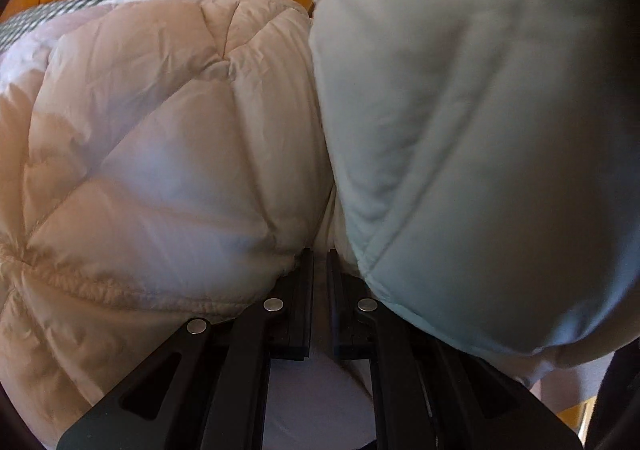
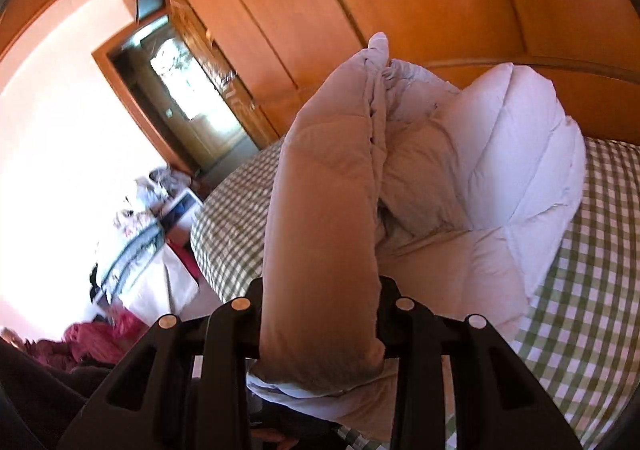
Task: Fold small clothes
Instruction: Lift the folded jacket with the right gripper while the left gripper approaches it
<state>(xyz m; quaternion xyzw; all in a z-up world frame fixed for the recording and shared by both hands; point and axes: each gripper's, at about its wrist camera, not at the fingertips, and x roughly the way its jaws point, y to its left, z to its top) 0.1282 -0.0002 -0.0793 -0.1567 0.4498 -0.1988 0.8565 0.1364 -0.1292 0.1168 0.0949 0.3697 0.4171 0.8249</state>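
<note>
My right tool is clenched on a thick fold of the white quilted jacket, which rises through the frame's centre above the green checked bed. In the left view, my left tool is clamped nearly shut at the lower centre; puffy jacket and a pale blue cloth crowd it, though what it pinches I cannot tell. The slick padding could slip free, collapsing the fold unevenly.
</note>
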